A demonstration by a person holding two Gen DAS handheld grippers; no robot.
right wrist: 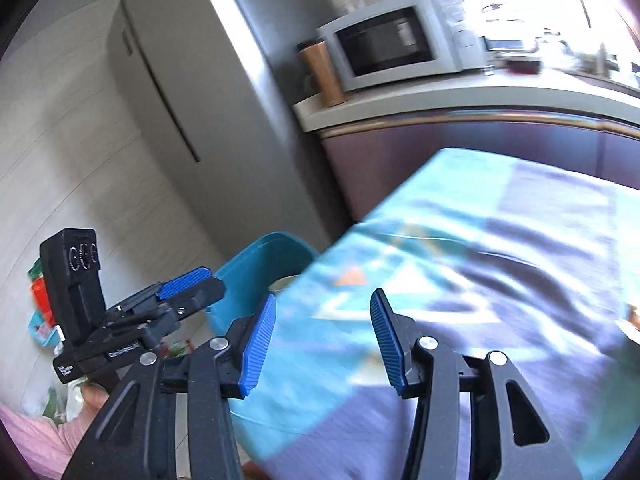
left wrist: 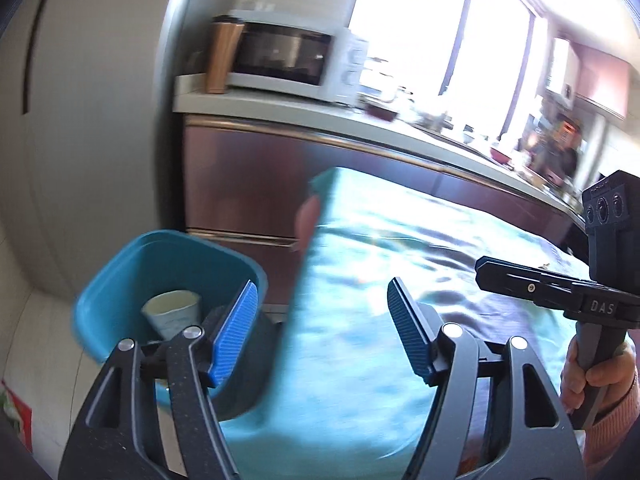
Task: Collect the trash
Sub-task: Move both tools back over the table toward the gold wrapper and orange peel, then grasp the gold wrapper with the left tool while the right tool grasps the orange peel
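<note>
A blue plastic bin stands on the floor beside the table's corner. A white paper cup lies inside it. My left gripper is open with nothing between its blue pads, hovering over the gap between bin and table edge. In the right wrist view my right gripper is open and empty above the teal and purple tablecloth. The bin and the cup's rim show just left of it. The left gripper appears there near the bin.
A grey fridge stands behind the bin. The counter holds a white microwave, a copper tumbler and cluttered dishes further right. Coloured packets lie on the floor at left. A hand grips the right handle.
</note>
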